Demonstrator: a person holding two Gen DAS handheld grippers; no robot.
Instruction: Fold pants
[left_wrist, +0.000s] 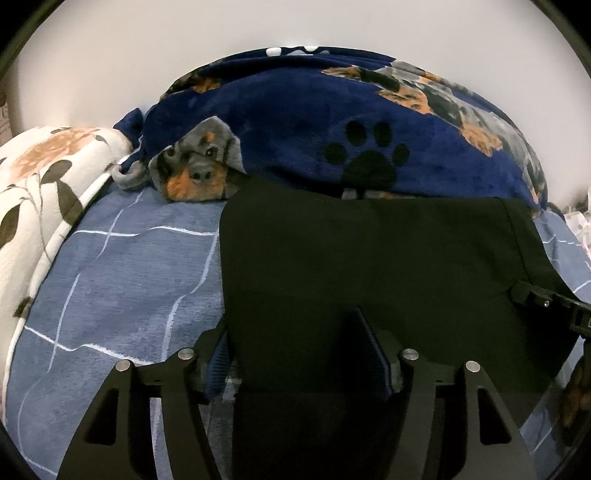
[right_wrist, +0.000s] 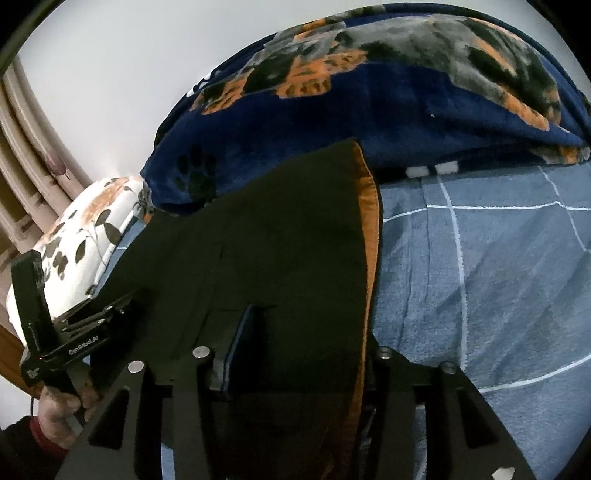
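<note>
You get soft, even indoor light in both views, with no hard shadows and no glare. The white wall (left_wrist: 110, 55) toward 11 o'clock is the brightest area and looks slightly washed out. The black pants (left_wrist: 369, 258) read as a nearly featureless dark mass; folds in them are hard for you to make out, and the fingers (left_wrist: 373, 354) blend into them. A faint shadow sits under the blue blanket (left_wrist: 295, 110) where it meets the bed sheet (left_wrist: 110, 277). Fisheye bending is strong: straight sheet lines curve, and a black vignette rings every edge. Focus is fair at centre and softer toward the rim.
</note>
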